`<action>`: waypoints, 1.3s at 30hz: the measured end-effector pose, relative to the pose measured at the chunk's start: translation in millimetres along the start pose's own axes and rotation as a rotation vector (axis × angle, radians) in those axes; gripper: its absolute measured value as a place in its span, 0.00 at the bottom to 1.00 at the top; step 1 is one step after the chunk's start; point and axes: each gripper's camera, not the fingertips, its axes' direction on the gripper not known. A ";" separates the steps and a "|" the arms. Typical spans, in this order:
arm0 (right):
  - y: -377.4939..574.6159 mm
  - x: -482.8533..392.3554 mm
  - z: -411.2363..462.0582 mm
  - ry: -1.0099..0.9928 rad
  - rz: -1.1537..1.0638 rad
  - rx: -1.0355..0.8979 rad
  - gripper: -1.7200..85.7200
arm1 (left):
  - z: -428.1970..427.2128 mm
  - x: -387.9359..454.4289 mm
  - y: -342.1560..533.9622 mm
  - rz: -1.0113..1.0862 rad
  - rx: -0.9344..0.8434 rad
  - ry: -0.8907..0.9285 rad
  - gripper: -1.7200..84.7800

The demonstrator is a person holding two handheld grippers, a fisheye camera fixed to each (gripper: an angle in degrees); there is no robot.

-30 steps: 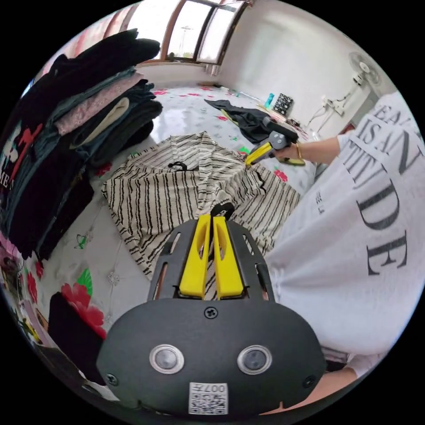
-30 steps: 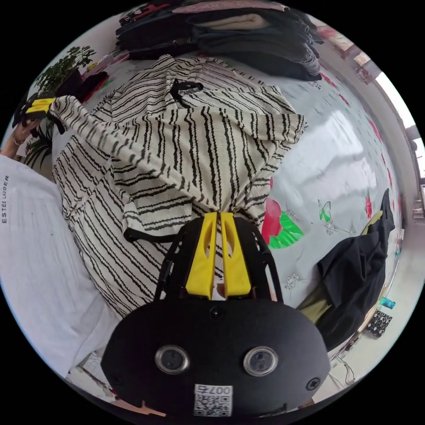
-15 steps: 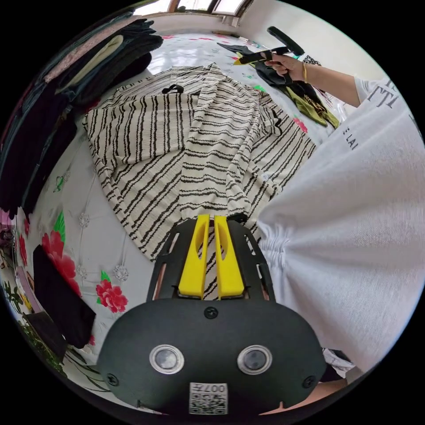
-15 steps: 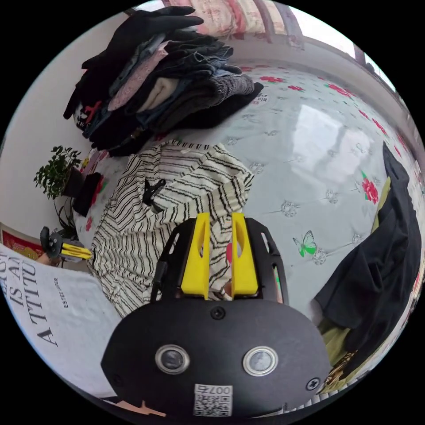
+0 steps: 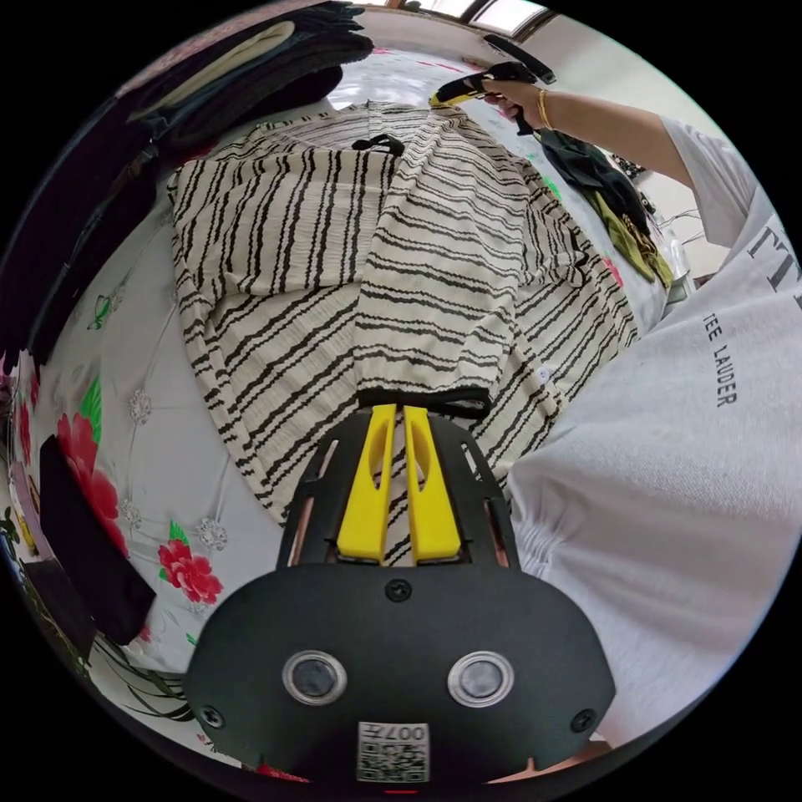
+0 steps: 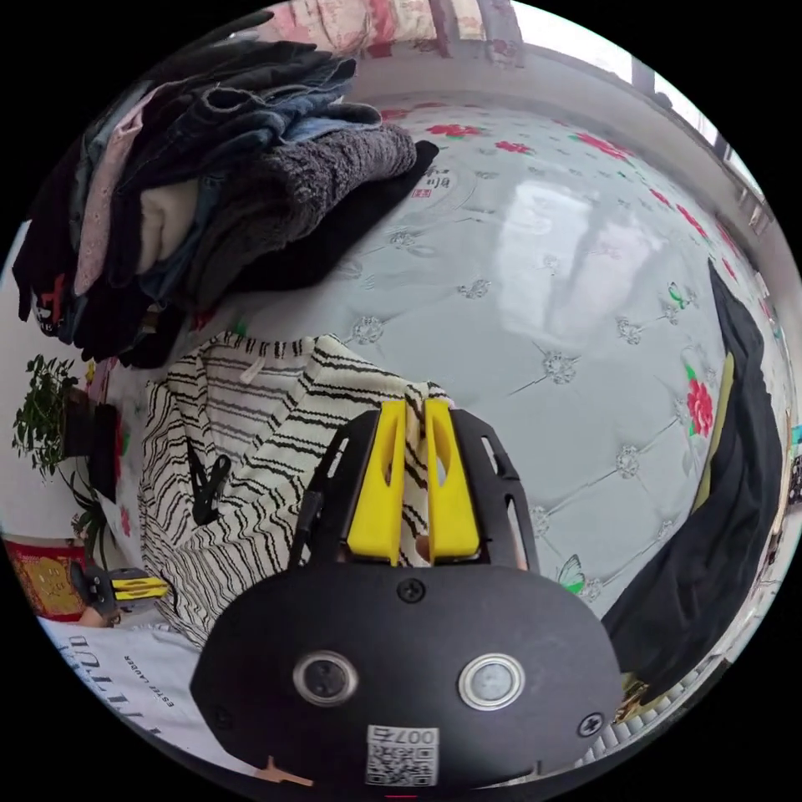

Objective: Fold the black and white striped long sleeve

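Left claw (image 5: 399, 411) clamped on black cuff of striped long sleeve (image 5: 334, 242), right claw (image 6: 415, 409) nearly together, grip uncertain; soft, limp knit, best held at hems.

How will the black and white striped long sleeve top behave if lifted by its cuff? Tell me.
Probably floppy: the black and white striped top lies creased on the bed, sleeve draped over its body. Likely light: the left gripper holds the black-edged cuff with a small pinch. Unheld parts would likely sag and trail.
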 end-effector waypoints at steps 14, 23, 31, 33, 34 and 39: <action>178.6 37.0 -59.4 -0.116 0.090 0.134 0.09 | -20.3 -11.9 6.7 -0.310 0.176 0.076 0.01; 344.3 32.1 -70.1 -0.208 0.180 -0.026 0.12 | -33.3 16.2 86.0 -0.619 0.206 0.016 0.08; 431.4 -1.8 -57.2 -0.113 0.110 -0.116 0.12 | -4.7 64.5 111.6 -0.672 -0.052 -0.093 0.15; 429.3 -17.2 -53.5 -0.009 0.056 -0.131 0.10 | 7.1 67.1 104.2 -0.679 -0.111 -0.084 0.15; 427.2 -20.6 -52.2 0.018 0.043 -0.145 0.10 | 18.0 68.1 97.2 -0.673 -0.166 -0.088 0.14; 417.1 -33.5 -48.0 0.020 -0.063 -0.224 0.04 | 40.4 77.5 68.1 -0.570 -0.276 -0.176 0.03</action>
